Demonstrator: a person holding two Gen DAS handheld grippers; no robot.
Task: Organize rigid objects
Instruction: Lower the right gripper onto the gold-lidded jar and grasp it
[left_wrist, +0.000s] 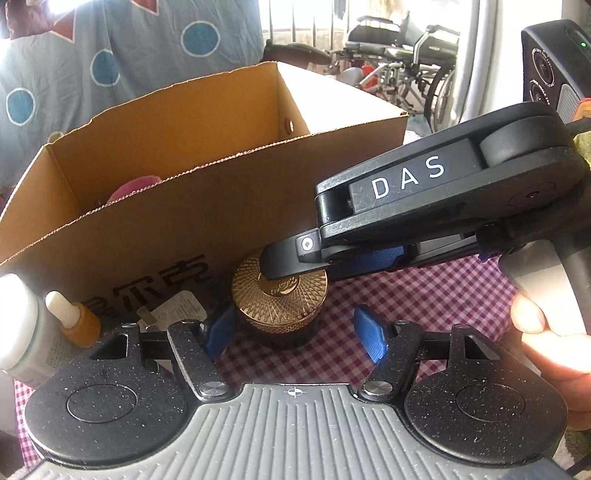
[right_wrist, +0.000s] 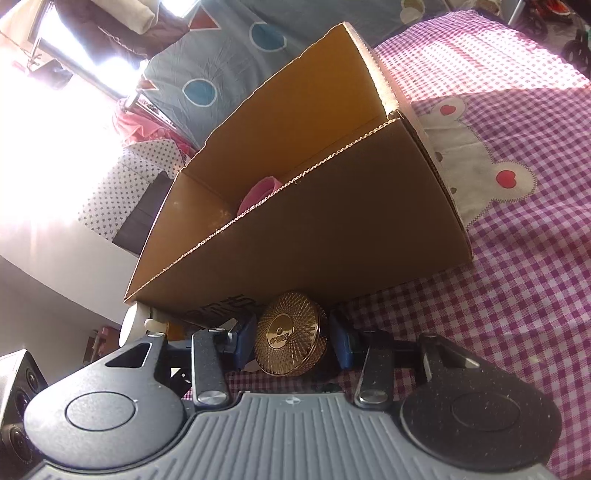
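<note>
Gold-lidded jar (left_wrist: 279, 295) sits on my checkered cloth (left_wrist: 424, 295), right against the cardboard box (left_wrist: 221, 206) front wall. My right gripper (right_wrist: 291, 341) clamps its lid w/ both pads. My left gripper (left_wrist: 291, 332) is apart: left pad by the jar, right pad clear.

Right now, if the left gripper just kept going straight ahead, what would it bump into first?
Most likely the gold-lidded jar, sitting just ahead between the left gripper's fingers. The cardboard box stands right behind it; depth is hard to judge.
</note>
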